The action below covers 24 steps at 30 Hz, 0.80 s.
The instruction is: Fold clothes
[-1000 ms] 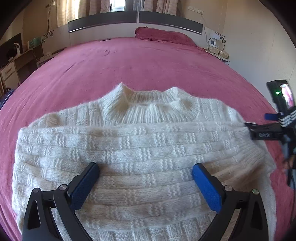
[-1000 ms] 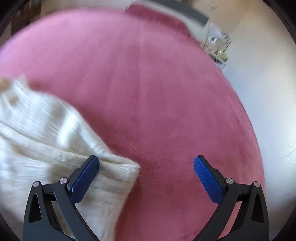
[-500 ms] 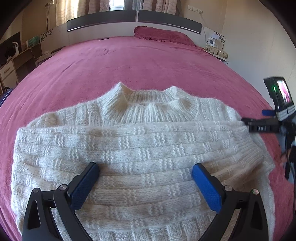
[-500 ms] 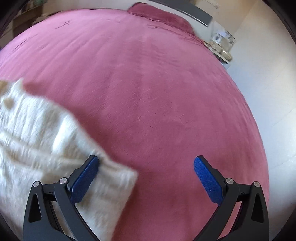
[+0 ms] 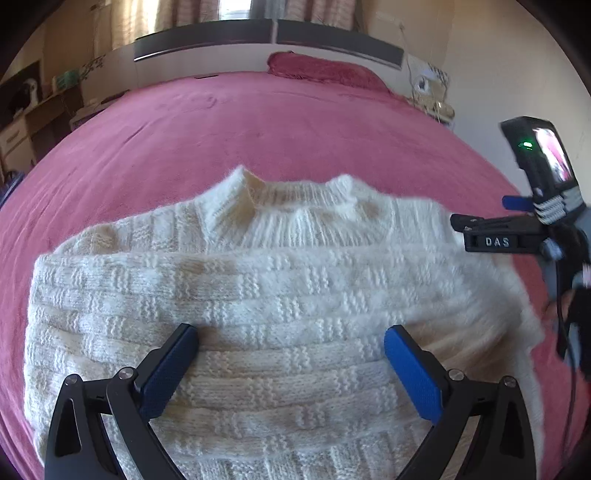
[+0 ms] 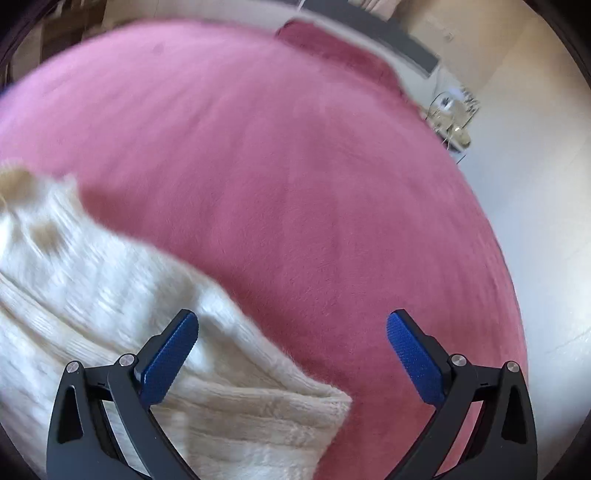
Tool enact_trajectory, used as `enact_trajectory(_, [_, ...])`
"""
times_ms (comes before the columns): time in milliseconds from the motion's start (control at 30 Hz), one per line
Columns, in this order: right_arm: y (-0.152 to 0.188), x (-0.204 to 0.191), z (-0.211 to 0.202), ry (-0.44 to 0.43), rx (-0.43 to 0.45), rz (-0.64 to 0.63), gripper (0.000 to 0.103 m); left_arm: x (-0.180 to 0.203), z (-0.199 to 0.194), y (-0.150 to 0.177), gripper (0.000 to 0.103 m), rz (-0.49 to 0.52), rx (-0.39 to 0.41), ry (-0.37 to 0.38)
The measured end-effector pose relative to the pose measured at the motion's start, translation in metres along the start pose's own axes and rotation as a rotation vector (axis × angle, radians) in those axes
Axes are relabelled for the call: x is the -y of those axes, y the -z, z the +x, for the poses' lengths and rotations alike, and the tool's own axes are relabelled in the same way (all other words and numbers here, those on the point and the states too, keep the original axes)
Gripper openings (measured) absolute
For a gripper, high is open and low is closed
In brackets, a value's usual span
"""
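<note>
The left gripper (image 5: 288,354) hangs over the sweater (image 5: 266,295) with its 2 blue pads spread wide and nothing between them but knit lying below. The sweater is cream, ribbed in blocks, spread flat on the pink bed (image 5: 258,122) straight ahead of this gripper, collar (image 5: 291,199) at the far end and pointing away toward the pillow (image 5: 325,70) and headboard (image 5: 266,35). A sleeve looks folded across the chest just ahead of the pads, running from the left side to the right. Off to the right of the left gripper, the other tool shows from the side at the sweater's right edge, its black body marked DAS and a small screen above it; whether it touches the knit cannot be told

The right gripper (image 6: 291,347) is likewise wide apart, clasping nothing. A corner of the sweater (image 6: 110,314) lies under and just ahead of its left pad (image 6: 168,358), the cuff-like ribbed end reaching in between the 2 fingers near their base; the right pad (image 6: 415,358) sits over bare bed (image 6: 295,166). This view is blurred, so the knit's detail is lost. Far ahead and to the right stands a nightstand (image 6: 452,118) by the wall
</note>
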State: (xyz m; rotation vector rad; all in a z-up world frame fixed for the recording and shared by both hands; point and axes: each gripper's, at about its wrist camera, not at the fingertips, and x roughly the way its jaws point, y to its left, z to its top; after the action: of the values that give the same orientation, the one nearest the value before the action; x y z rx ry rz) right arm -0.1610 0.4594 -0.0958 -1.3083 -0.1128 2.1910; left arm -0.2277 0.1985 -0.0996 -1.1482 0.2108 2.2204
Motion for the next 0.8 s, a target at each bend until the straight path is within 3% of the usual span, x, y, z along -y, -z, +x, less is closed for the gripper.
enact_trajectory(100, [-0.013,-0.022,-0.009,-0.075,0.027,-0.042,0.103,-0.003,-0.010,-0.003,0.103,-0.023,0.028,-0.007])
enact_trajectory(200, [-0.020,-0.061,0.015,-0.066,-0.019,-0.185,0.103,-0.010,-0.014,-0.004,0.103,-0.026,0.038,-0.039])
enact_trajectory(300, [-0.029,-0.058,0.021,-0.062,-0.051,-0.140,0.103,-0.029,-0.011,-0.003,0.103,-0.088,0.021,-0.047])
enact_trajectory(433, [-0.035,-0.066,-0.014,-0.137,0.024,-0.078,0.103,-0.041,-0.020,-0.004,0.103,-0.132,0.052,-0.057])
enact_trajectory(567, [-0.038,-0.104,0.011,-0.153,-0.020,-0.185,0.103,-0.053,-0.023,-0.005,0.103,-0.133,0.061,-0.092])
enact_trajectory(667, [-0.041,-0.092,0.021,-0.199,-0.031,-0.091,0.103,-0.070,-0.017,-0.003,0.103,-0.167,0.034,-0.105])
enact_trajectory(800, [-0.043,-0.095,0.000,-0.178,0.001,-0.059,0.103,-0.089,-0.014,0.001,0.103,-0.227,0.015,-0.097])
